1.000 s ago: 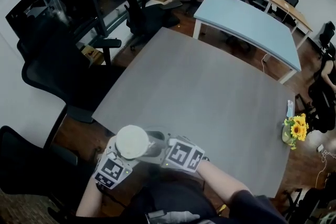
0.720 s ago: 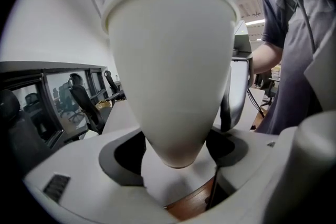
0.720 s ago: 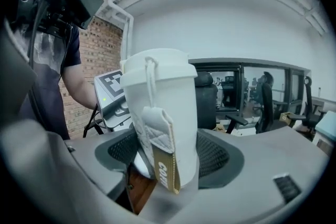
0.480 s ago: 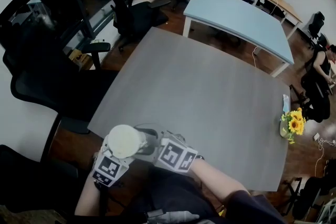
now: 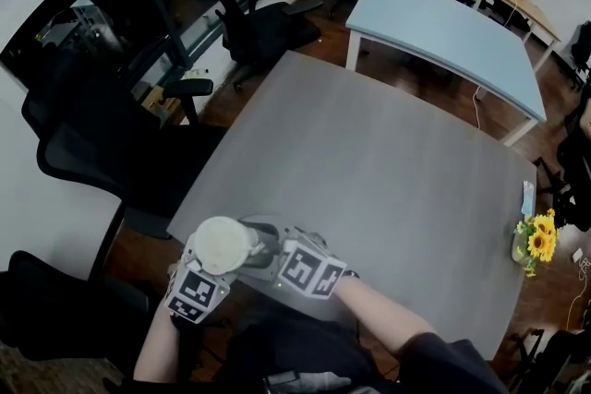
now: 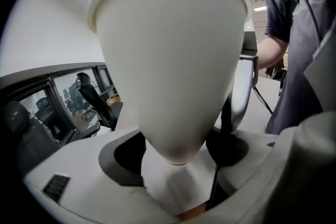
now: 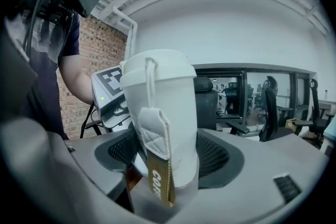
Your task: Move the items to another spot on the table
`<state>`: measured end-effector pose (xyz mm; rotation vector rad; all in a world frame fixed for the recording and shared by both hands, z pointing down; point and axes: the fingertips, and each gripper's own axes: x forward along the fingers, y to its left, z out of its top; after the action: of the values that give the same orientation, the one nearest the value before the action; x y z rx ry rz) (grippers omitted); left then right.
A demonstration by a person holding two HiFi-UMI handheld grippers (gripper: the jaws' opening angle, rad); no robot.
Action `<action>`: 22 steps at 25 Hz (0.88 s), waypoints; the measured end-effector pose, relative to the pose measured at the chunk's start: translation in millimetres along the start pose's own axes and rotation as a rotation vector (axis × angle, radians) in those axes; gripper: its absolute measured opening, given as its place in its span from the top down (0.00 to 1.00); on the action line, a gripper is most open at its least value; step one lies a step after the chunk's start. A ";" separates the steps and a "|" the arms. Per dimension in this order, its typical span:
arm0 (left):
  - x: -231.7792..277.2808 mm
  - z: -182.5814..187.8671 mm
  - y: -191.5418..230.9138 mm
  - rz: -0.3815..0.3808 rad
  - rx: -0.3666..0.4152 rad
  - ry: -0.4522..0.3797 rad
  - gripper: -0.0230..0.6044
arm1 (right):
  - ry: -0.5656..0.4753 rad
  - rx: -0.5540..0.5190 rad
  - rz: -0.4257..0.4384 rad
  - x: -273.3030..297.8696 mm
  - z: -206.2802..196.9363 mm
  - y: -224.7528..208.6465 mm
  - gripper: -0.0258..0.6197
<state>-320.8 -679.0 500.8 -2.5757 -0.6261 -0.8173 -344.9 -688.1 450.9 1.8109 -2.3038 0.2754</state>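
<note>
Grips white lidded cup (image 5: 220,244) with both left gripper (image 6: 173,165) and right gripper (image 7: 168,160), lower left of head view, at table (image 5: 369,161) near edge. Advise keeping upright, even squeeze, gentle set-down mid-table.

The cup (image 5: 222,244) stands between the jaws of both grippers, with the left gripper (image 6: 176,157) on its left and the right gripper (image 7: 168,157) on its right, at the table's (image 5: 369,161) near edge. The table spreads ahead of them. Flowers (image 5: 538,240) stand at its edge, far right of the right gripper. A chair (image 5: 92,152) sits off to the left of the left gripper.
</note>
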 end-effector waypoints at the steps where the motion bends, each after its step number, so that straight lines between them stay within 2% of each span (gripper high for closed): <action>1: 0.2 -3.5 3.9 0.004 0.003 0.006 0.36 | 0.000 0.000 0.002 4.7 -0.7 -1.7 0.42; 5: 1.0 -23.6 22.0 0.027 0.004 0.032 0.36 | 0.044 0.001 -0.011 23.2 -8.2 -11.0 0.42; 13: -1.3 -53.5 65.5 -0.014 -0.028 -0.008 0.36 | 0.057 0.010 -0.015 77.6 -3.8 -30.1 0.42; 18: 5.7 -80.5 97.6 -0.002 0.006 0.007 0.36 | 0.091 -0.007 -0.028 114.5 -11.7 -48.0 0.42; 22: 12.6 -99.5 112.9 0.011 -0.016 0.024 0.36 | 0.113 -0.007 -0.011 135.8 -22.1 -57.4 0.42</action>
<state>-298.4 -815.5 561.4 -2.5777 -0.6006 -0.8513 -319.6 -822.6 510.0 1.7570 -2.2151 0.3583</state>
